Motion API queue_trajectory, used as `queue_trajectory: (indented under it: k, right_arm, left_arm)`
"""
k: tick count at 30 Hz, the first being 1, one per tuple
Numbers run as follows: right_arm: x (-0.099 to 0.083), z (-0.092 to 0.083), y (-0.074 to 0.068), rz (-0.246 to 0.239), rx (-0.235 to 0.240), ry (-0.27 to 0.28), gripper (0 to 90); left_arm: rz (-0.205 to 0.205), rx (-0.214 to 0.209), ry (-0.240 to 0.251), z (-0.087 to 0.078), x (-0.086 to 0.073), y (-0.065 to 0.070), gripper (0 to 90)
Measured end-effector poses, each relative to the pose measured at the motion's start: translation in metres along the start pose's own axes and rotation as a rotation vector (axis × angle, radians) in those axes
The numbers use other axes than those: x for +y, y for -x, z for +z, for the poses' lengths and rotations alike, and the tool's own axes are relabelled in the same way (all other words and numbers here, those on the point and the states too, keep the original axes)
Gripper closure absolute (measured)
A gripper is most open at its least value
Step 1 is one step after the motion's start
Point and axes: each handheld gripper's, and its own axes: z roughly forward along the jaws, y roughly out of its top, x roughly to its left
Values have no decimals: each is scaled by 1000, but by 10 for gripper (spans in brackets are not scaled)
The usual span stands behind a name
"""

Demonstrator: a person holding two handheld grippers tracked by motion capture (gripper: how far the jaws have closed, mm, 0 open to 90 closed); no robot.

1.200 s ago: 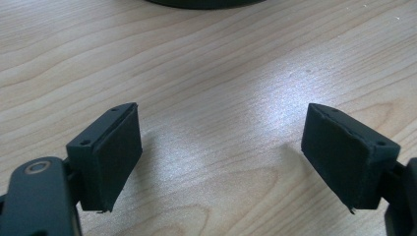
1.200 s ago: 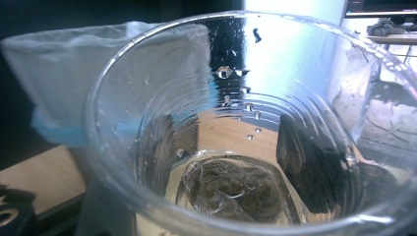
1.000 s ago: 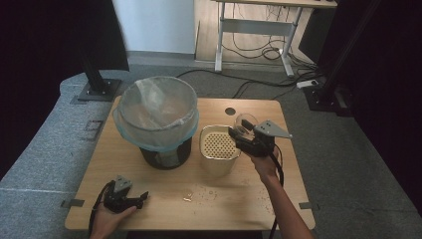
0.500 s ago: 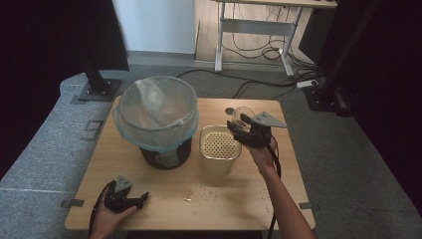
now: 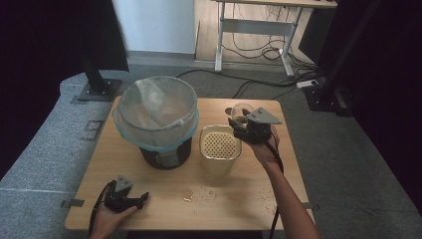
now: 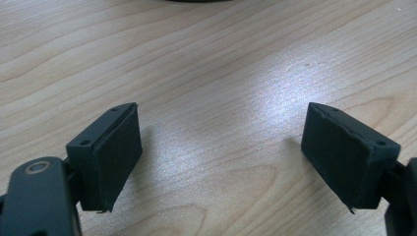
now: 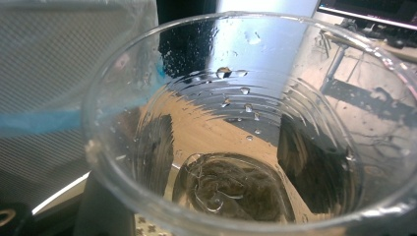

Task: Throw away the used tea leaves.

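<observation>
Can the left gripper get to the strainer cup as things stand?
Probably yes: the left gripper rests open on the table, and only bare wood with a few crumbs lies between it and the strainer cup; the bin stands off to the side.

Clear cup, cream perforated container, blue-rimmed translucent bin liner, pale wood-grain table, black tools

Taking the wooden table as the landmark, there is one table. On it stands one dark bin lined with one clear bag, and just beside that one cream container with a perforated top. One clear plastic cup is held above the table's far right part. Two grippers are present: one left gripper at the near left edge, one right gripper at the cup. A scatter of small crumbs, too many and too small to count, lies near the front edge.
</observation>
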Motion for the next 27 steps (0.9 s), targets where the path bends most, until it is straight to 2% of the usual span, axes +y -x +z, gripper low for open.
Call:
queue_trajectory:
  k: [3,8,15,17,20,21,22,23,24,25,26,27]
  right_arm:
    - [3,3,-3,-95,-17,-29,390]
    - [11,8,-12,-295,-76,-76,390]
    - [21,13,-15,-426,-110,-114,392]
    - [21,14,-15,-444,-117,-122,392]
    - [20,18,-19,-558,-140,-164,393]
    - [20,18,-19,-558,-140,-164,393]
    - [19,19,-20,-596,-148,-176,393]
    - [15,23,-24,-694,-172,-198,394]
    - [13,24,-26,-744,-185,-208,394]
    - [13,24,-26,-744,-185,-208,394]
    - [9,27,-30,-862,-205,-242,396]
    - [9,27,-30,-862,-205,-242,396]
  left_arm:
    - [2,-1,0,0,0,0,150]
    - [2,-5,-1,0,0,-1,149]
    - [1,-4,-1,0,0,-1,149]
    - [2,-4,-2,-1,0,-1,150]
    - [1,-6,-2,0,0,-2,149]
    - [1,-6,-2,0,0,-2,149]
    - [2,-7,-2,0,0,-2,149]
    - [3,-7,-3,-1,0,-2,150]
    - [1,-6,-4,-1,-1,-3,150]
    - [1,-6,-4,-1,-1,-3,150]
    - [-3,-4,-2,-1,-1,-4,150]
    - [-3,-4,-2,-1,-1,-4,149]
